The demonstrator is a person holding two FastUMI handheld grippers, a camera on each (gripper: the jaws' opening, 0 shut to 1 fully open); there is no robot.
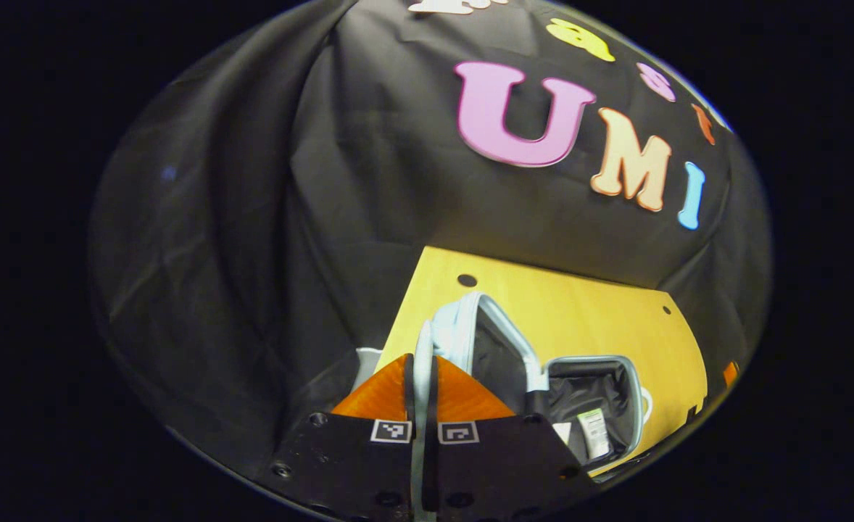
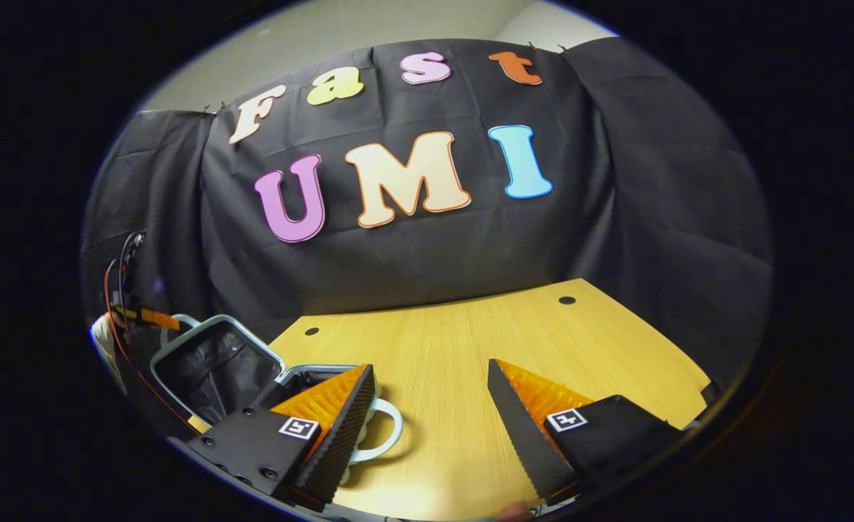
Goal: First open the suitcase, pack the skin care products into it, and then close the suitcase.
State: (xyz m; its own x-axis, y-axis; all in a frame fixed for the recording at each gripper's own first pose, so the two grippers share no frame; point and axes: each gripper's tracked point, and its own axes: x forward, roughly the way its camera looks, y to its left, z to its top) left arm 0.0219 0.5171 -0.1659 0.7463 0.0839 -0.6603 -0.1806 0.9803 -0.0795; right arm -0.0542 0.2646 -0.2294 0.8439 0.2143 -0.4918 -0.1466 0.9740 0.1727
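The pale blue suitcase (image 1: 514, 348) lies open on the wooden table (image 1: 586, 312). Its lid (image 1: 470, 326) is tilted up, and my left gripper (image 1: 421, 366) is shut on the lid's thin rim. The black-lined base (image 1: 601, 391) holds a white labelled product (image 1: 592, 431). In the right gripper view the suitcase lid (image 2: 209, 362) stands at the far left and its loop handle (image 2: 387, 435) lies flat on the table. My right gripper (image 2: 430, 409) hovers open over bare table, to the right of the case, with nothing between its fingers.
The black cloth wall closes the booth behind the table (image 2: 463, 341) and on both sides. A hand (image 2: 104, 341) with the other gripper (image 2: 153, 317) shows at the lid's far edge. Bare wood stretches right of the suitcase.
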